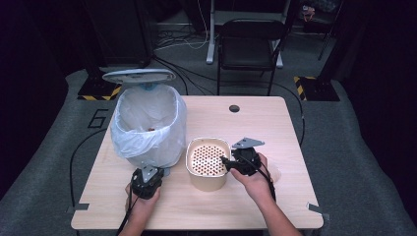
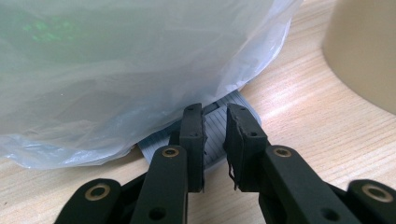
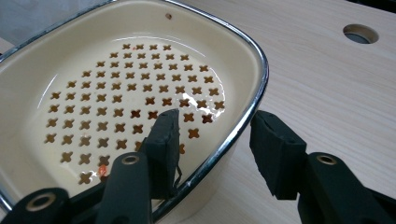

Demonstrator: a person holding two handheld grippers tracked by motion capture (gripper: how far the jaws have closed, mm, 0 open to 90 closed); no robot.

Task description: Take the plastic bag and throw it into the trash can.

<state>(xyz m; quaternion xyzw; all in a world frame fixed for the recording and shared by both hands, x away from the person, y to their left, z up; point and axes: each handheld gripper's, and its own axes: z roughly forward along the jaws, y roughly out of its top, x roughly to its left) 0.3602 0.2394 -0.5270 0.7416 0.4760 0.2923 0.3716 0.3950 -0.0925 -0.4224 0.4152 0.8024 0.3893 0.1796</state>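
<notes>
Basket (image 1: 208, 162): I straddle its rim with the right gripper (image 3: 215, 140), jaws not yet pinching
Left gripper (image 2: 215, 140): clenched, seemingly pressing the bin pedal (image 2: 219, 126)
Tip: seat deeper before clamping

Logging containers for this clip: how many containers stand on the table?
2. A bin lined with a clear bag stands at the table's left with its lid raised; a cream basket with a perforated bottom stands just right of it. Nothing seems hidden behind them.

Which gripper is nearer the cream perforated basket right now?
Right. The right gripper straddles the cream perforated basket rim; the left gripper sits at the bin's pedal.
</notes>
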